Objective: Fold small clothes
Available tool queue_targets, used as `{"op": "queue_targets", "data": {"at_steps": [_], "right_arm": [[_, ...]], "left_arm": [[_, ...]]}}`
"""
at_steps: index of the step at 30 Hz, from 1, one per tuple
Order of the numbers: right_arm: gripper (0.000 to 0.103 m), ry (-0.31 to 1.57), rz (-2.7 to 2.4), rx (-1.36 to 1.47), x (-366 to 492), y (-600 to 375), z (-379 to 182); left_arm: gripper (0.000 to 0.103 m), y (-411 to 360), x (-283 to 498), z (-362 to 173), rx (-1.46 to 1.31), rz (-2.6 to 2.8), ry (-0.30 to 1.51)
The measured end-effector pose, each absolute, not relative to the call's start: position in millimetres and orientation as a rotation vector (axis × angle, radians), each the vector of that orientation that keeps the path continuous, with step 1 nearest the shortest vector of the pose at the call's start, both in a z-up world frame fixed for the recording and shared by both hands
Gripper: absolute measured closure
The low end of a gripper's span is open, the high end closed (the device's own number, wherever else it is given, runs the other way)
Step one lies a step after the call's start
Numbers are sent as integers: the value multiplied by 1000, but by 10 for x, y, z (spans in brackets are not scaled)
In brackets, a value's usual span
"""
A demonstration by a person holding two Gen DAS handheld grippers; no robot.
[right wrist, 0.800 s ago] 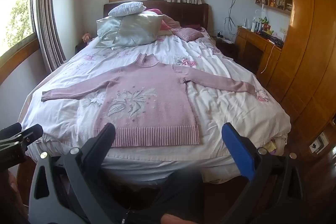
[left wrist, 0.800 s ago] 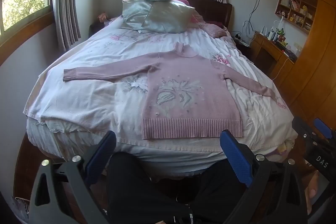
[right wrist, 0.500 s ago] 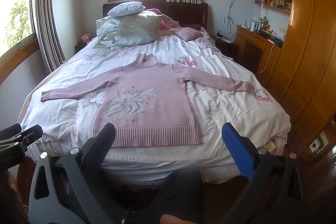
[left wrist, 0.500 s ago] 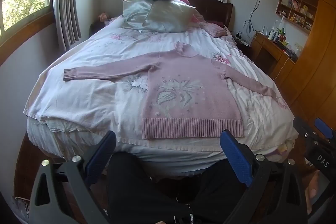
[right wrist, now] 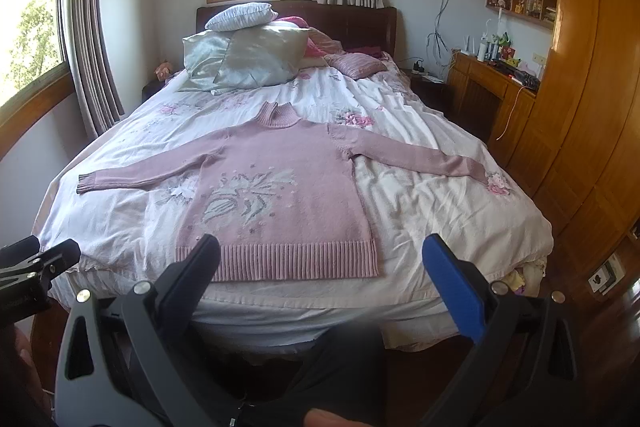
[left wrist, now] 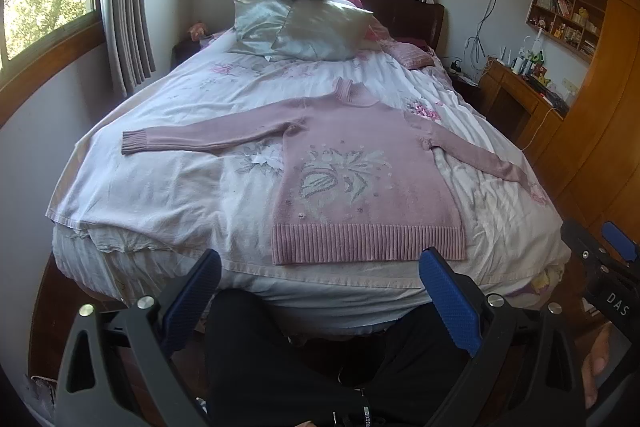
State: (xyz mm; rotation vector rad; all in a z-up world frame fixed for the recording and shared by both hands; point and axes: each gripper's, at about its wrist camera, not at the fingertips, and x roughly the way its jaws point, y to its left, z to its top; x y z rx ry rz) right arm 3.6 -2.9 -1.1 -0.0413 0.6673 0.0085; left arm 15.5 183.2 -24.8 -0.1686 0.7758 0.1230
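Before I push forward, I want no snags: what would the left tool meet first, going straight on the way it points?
Probably the ribbed hem of the pink knitted sweater spread flat on the white floral bedspread. The open left tool aims there; nothing lies between, though depth is unclear.

The left gripper is held level with its blue-padded fingers spread wide, gripping nothing. The right gripper sits likewise, jaws wide apart and empty. The two are side by side, each showing at the edge of the other's view.
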Motion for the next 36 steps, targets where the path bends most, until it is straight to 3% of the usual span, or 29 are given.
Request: {"op": "queue_targets", "data": {"at_steps": [36], "right_arm": [[2, 669, -1, -51, 60, -32, -68]], "left_arm": [[4, 1835, 196, -267, -160, 130, 790]]}}
